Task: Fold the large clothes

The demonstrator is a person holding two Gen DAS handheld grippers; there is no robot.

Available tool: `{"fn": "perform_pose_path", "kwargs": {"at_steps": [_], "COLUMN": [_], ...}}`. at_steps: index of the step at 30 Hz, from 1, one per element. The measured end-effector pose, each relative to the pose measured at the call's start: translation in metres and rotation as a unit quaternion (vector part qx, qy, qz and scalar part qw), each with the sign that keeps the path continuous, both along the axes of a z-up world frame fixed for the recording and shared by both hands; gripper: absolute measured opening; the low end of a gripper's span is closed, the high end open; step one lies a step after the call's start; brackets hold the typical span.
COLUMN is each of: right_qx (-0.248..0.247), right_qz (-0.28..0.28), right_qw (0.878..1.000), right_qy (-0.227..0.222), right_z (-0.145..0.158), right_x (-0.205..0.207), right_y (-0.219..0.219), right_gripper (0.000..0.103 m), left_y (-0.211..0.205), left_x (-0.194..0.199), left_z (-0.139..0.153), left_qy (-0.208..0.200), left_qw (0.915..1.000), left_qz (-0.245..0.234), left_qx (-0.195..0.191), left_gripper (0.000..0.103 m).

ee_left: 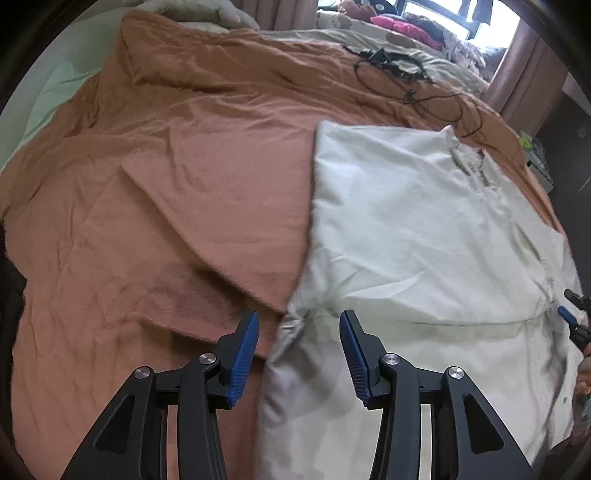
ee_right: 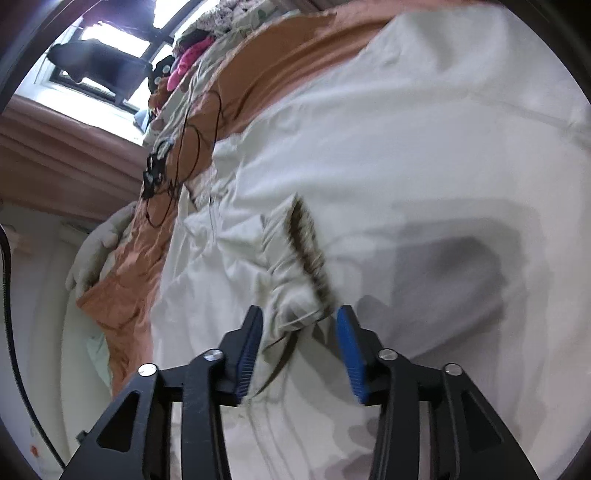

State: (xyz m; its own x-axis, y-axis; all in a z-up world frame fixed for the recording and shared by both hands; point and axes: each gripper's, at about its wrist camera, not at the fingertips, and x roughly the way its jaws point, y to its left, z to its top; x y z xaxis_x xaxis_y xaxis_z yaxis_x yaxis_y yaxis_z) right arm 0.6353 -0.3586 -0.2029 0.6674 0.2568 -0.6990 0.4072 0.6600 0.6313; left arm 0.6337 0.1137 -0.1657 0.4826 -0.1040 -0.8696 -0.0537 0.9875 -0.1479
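Observation:
A large pale cream garment (ee_left: 413,229) lies spread on an orange-brown bed cover (ee_left: 184,177). My left gripper (ee_left: 299,325) is open, hovering over the garment's left edge where it meets the cover. In the right wrist view the same garment (ee_right: 406,140) fills the frame. My right gripper (ee_right: 300,321) is open, its jaws on either side of a bunched cuff with a dark striped trim (ee_right: 308,251). The right gripper's tip also shows at the far right of the left wrist view (ee_left: 570,317).
Black cables (ee_left: 410,85) lie on the cover beyond the garment, also seen in the right wrist view (ee_right: 173,162). A heap of clothes with a pink item (ee_left: 402,27) sits by the window. Curtains (ee_left: 524,74) hang at the right. A white pillow (ee_right: 96,251) lies at the bed's edge.

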Motion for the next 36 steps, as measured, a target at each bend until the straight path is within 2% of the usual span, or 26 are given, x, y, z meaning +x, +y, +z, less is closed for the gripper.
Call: {"fn": "perform_pose_path", "kwargs": {"at_steps": [2, 4, 6, 10, 17, 20, 23, 25, 29, 33, 36], "right_qx": [0.001, -0.001, -0.007, -0.003, -0.005, 0.004, 0.003, 0.008, 0.012, 0.012, 0.015], "right_qz": [-0.008, -0.021, -0.051, -0.101, -0.185, -0.221, -0.235, -0.238, -0.251, -0.256, -0.256], "right_qw": [1.000, 1.000, 0.998, 0.994, 0.980, 0.971, 0.967, 0.967, 0.964, 0.964, 0.964], "right_qy": [-0.008, -0.016, -0.025, -0.048, -0.071, -0.088, -0.096, -0.095, -0.085, -0.076, -0.068], "right_z": [0.006, 0.012, 0.017, 0.024, 0.021, 0.019, 0.016, 0.012, -0.001, -0.010, -0.018], "right_x": [-0.009, -0.019, -0.033, -0.061, -0.107, -0.128, -0.137, -0.138, -0.137, -0.134, -0.128], "right_y": [-0.013, -0.028, -0.051, -0.100, -0.181, -0.206, -0.225, -0.234, -0.252, -0.270, -0.280], "right_gripper": [0.050, 0.063, 0.068, 0.068, 0.068, 0.063, 0.062, 0.055, 0.053, 0.042, 0.038], "left_y": [-0.010, -0.023, -0.034, -0.061, -0.111, -0.128, -0.144, -0.153, -0.170, -0.189, -0.201], "left_x": [-0.001, -0.001, -0.001, 0.004, 0.008, 0.011, 0.014, 0.016, 0.022, 0.024, 0.026], "left_z": [0.006, 0.011, 0.016, 0.018, 0.012, 0.006, 0.001, -0.001, -0.003, -0.004, -0.010], "left_qy": [-0.007, -0.018, -0.030, -0.032, -0.032, -0.028, -0.024, -0.024, -0.027, -0.038, -0.035], "left_qw": [0.9999, 0.9998, 0.9995, 0.9990, 0.9976, 0.9973, 0.9972, 0.9971, 0.9964, 0.9956, 0.9946], "left_qz": [-0.005, -0.009, -0.012, -0.023, -0.060, -0.066, -0.067, -0.068, -0.076, -0.086, -0.097], "left_qx": [-0.006, -0.007, -0.009, -0.019, -0.009, -0.017, -0.022, -0.024, -0.026, -0.009, -0.013], "left_gripper": [0.064, 0.088, 0.096, 0.096, 0.096, 0.096, 0.096, 0.096, 0.096, 0.096, 0.096]}}
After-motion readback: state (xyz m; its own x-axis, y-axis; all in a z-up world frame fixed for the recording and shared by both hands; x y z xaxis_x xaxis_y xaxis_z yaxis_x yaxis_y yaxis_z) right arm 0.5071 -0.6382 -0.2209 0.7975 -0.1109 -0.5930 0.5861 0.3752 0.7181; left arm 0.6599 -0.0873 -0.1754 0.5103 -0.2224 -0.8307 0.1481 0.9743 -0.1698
